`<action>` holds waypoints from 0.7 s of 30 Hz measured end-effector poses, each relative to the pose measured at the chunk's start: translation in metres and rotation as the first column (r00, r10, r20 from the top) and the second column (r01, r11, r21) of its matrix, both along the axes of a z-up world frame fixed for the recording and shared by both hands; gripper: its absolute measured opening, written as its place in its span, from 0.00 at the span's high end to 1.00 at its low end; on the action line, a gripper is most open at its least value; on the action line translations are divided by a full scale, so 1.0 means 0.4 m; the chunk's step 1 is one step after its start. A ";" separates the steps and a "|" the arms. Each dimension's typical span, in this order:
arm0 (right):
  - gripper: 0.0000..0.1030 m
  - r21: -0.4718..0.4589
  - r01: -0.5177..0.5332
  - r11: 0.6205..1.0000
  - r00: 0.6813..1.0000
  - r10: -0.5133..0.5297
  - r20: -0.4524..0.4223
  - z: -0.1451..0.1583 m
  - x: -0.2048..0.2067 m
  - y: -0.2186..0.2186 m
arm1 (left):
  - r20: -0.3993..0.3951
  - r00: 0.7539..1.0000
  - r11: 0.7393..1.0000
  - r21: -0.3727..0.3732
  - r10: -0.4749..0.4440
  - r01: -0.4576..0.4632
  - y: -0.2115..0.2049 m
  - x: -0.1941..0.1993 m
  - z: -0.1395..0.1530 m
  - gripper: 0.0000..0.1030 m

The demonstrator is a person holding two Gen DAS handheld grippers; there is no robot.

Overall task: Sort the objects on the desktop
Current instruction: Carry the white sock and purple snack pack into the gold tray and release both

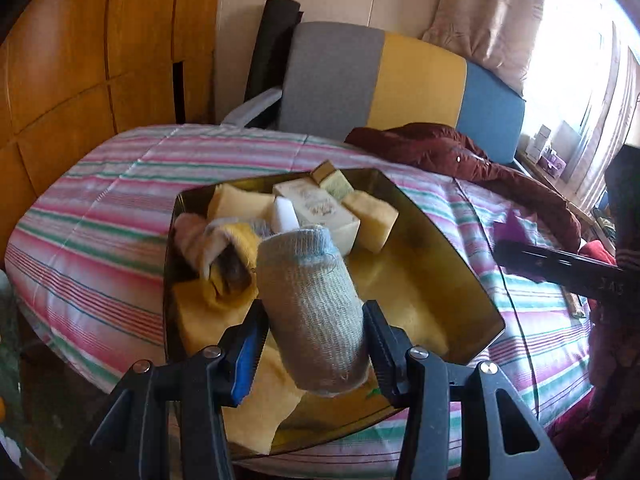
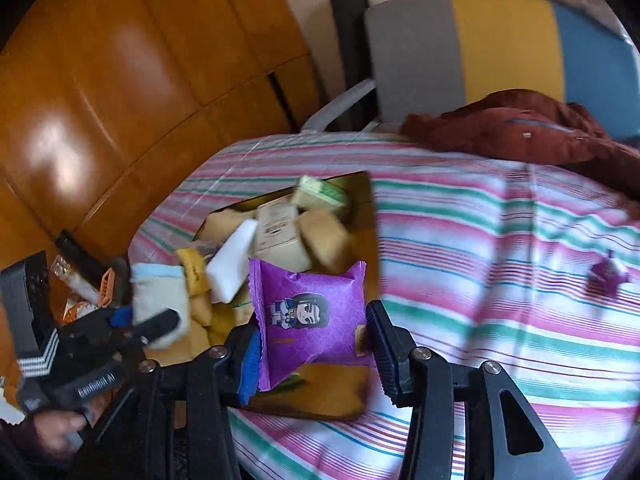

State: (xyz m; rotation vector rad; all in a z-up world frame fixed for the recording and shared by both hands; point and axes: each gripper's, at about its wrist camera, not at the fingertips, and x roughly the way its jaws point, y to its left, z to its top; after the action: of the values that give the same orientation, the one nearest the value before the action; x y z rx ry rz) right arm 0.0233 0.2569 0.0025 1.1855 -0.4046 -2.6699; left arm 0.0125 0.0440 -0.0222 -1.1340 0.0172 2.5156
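My left gripper (image 1: 316, 344) is shut on a grey knitted sock roll (image 1: 316, 300) and holds it above the gold tray (image 1: 448, 248). The tray holds a cream box (image 1: 320, 208), yellow sponges (image 1: 372, 216), a white block (image 1: 285, 212) and a yellow-grey cloth (image 1: 228, 256). My right gripper (image 2: 314, 344) is shut on a purple snack packet (image 2: 312, 316) with a cartoon figure, above the tray's near right part (image 2: 320, 392). The left gripper with the sock (image 2: 160, 304) shows at the left of the right wrist view.
The tray lies on a table with a striped pink, green and white cloth (image 1: 100, 208). A dark red jacket (image 1: 480, 168) lies at the far right. A small purple item (image 2: 606, 276) lies on the cloth. A grey, yellow and blue chair (image 1: 384, 76) stands behind; wooden panels (image 1: 80, 60) are left.
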 end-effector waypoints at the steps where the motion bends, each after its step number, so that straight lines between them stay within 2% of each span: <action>1: 0.53 -0.008 -0.009 1.000 1.000 0.009 0.006 -0.007 -0.010 -0.010 | 0.004 1.000 1.000 -0.003 -0.002 0.002 0.002 -0.002 -0.006 0.53; 12: 0.51 -0.028 -0.033 0.999 0.997 0.035 0.073 -0.067 -0.113 -0.096 | 0.040 0.999 0.999 -0.031 -0.032 0.033 0.024 -0.013 -0.054 0.52; 18: 0.45 -0.039 -0.011 0.999 0.995 0.015 0.103 -0.100 -0.121 -0.099 | 0.024 1.000 0.998 -0.057 -0.002 0.004 0.015 -0.019 -0.051 0.47; 20: 0.37 -0.044 -0.002 0.999 0.994 0.006 0.106 -0.102 -0.117 -0.096 | 0.011 1.000 0.997 -0.078 0.006 -0.005 0.016 -0.018 -0.045 0.43; 21: 0.37 -0.049 0.003 0.999 0.994 0.002 0.106 -0.102 -0.113 -0.093 | 0.005 1.000 0.996 -0.089 0.010 -0.009 0.018 -0.015 -0.043 0.43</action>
State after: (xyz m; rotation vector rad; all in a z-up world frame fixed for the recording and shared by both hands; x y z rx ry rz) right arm -0.0220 0.2196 -0.0384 1.3156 -0.4846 -2.5890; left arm 0.0063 0.0511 -0.0393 -1.1777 0.1245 2.5431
